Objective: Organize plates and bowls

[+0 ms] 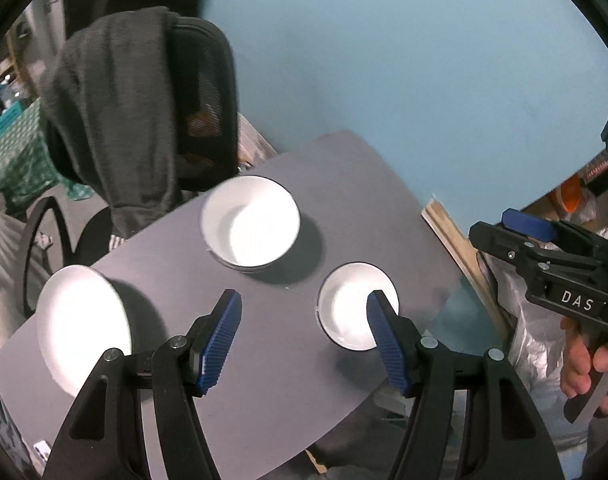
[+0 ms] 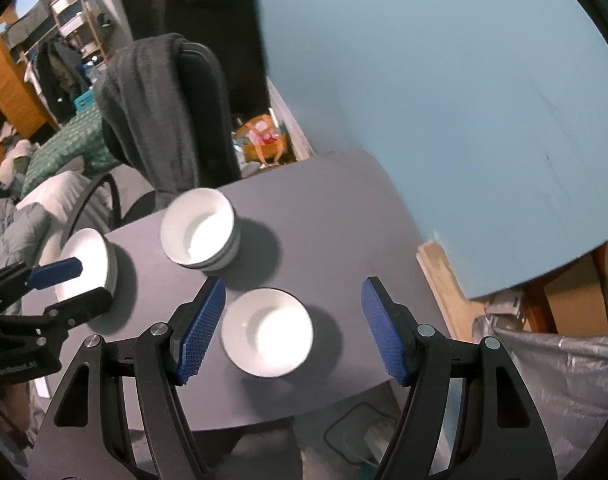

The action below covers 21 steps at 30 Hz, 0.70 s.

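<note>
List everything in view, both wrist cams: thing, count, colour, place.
bowls: 3, white; far one looks like a nested stack at table middle, near one below the right gripper, left one at the table's left edge
table: 1, grey, under the bowls
office chair: 1, black, behind the table
garment: 1, dark grey, draped over the chair back
wall: 1, light blue, behind the table
plastic bag: 1, silvery grey, right of the table
shelving: wooden, cluttered, far left background
left gripper: 1, black with blue pads, open, above the table, holding nothing
right gripper: 1, same build, open over the near bowl, not touching
hand: 1, on the right gripper's handle
</note>
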Motion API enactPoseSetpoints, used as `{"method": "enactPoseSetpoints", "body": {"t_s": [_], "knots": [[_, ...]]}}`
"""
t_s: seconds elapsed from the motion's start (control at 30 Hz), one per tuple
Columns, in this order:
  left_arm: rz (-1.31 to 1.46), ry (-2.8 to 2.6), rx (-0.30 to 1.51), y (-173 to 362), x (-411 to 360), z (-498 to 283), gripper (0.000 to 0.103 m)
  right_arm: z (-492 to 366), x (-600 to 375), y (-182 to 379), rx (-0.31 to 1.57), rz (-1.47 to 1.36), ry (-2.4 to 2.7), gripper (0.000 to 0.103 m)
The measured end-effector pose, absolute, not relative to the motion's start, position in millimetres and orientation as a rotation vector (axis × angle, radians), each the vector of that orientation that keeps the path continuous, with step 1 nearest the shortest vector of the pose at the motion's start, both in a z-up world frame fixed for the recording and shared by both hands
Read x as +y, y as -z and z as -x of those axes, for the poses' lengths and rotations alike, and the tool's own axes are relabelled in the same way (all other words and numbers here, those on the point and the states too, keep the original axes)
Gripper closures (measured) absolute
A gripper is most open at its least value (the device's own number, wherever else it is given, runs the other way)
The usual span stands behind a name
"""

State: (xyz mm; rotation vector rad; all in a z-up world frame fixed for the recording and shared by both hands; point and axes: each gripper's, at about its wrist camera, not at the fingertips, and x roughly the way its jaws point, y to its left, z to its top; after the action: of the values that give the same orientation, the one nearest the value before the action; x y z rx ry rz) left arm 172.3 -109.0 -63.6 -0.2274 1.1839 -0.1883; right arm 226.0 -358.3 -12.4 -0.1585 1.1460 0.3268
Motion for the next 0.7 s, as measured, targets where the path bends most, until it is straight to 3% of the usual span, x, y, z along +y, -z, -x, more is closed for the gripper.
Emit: {"method": "enactPoseSetpoints", "body": {"t_s": [0.7], "knots": [[0.213, 0.266, 1.395, 185, -167, -205, 0.037, -246, -392, 138, 1.383, 0.109, -0.324, 0.033]]}}
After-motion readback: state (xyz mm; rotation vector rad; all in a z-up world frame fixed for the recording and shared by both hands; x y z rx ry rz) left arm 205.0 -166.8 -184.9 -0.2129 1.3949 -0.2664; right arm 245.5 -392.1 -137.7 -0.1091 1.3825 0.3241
